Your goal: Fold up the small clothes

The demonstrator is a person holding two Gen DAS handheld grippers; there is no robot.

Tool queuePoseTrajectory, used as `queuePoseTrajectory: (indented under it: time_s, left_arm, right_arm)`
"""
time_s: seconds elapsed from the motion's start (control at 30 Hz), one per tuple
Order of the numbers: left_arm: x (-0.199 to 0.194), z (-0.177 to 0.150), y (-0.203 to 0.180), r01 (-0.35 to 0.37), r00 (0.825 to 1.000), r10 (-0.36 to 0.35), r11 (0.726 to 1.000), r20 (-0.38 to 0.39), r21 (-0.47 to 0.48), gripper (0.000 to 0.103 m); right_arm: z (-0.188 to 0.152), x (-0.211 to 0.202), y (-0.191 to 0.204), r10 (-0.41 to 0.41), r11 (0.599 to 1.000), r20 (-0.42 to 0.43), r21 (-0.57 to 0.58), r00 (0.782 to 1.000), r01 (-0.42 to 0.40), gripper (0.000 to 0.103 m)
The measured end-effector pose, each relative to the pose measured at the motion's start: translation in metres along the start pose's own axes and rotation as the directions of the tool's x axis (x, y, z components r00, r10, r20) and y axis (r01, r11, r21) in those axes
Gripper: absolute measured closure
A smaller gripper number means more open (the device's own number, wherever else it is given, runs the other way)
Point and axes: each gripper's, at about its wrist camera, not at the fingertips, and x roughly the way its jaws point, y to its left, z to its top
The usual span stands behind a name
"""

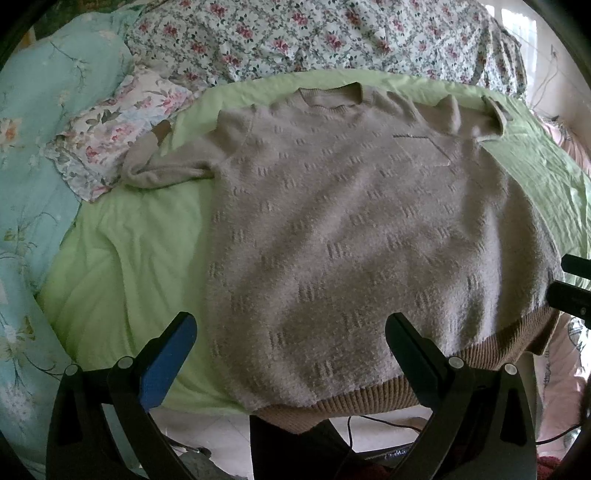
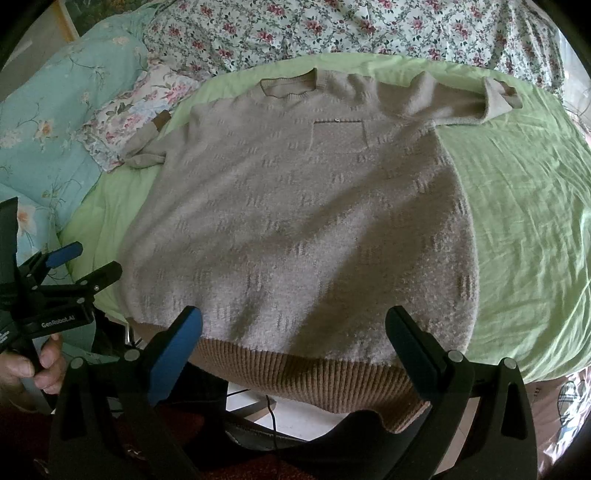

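A beige knit sweater (image 1: 351, 229) lies flat, front up, on a light green sheet (image 1: 125, 258), neckline far, brown ribbed hem hanging over the near edge. Its left sleeve is bunched toward the pillows; the right sleeve lies folded along the top. It also shows in the right wrist view (image 2: 295, 221). My left gripper (image 1: 291, 328) is open and empty, just above the hem's left part. My right gripper (image 2: 293, 325) is open and empty over the hem's middle. The left gripper also appears at the left edge of the right wrist view (image 2: 85, 264), open.
Floral quilt (image 1: 295, 33) lies behind the sweater. Pale blue floral bedding (image 1: 33, 177) and a floral pillow (image 1: 122, 122) sit at the left. Green sheet (image 2: 524, 221) stretches right of the sweater. Floor and a cable (image 2: 271, 410) show below the bed edge.
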Motion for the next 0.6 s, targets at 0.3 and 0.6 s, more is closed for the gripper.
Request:
queuePoseTrajectory:
  time_s: [0.3,0.6]
  left_arm:
    - [0.0005,0.0005,-0.0009,0.041,0.999,-0.042,0.999,-0.034,-0.011,0.001]
    - [0.0003,0.0014,0.0013,0.058,0.998,-0.059,0.998,-0.039,-0.022,0.001]
  right_arm:
    - [-0.0008,-0.0022,0.0002,0.010,1.000,0.018,0.004,1.000,-0.010,0.004]
    - [-0.0001,0.0003,-0.0021,0.002,1.000,-0.002,0.006,1.000,-0.002,0.004]
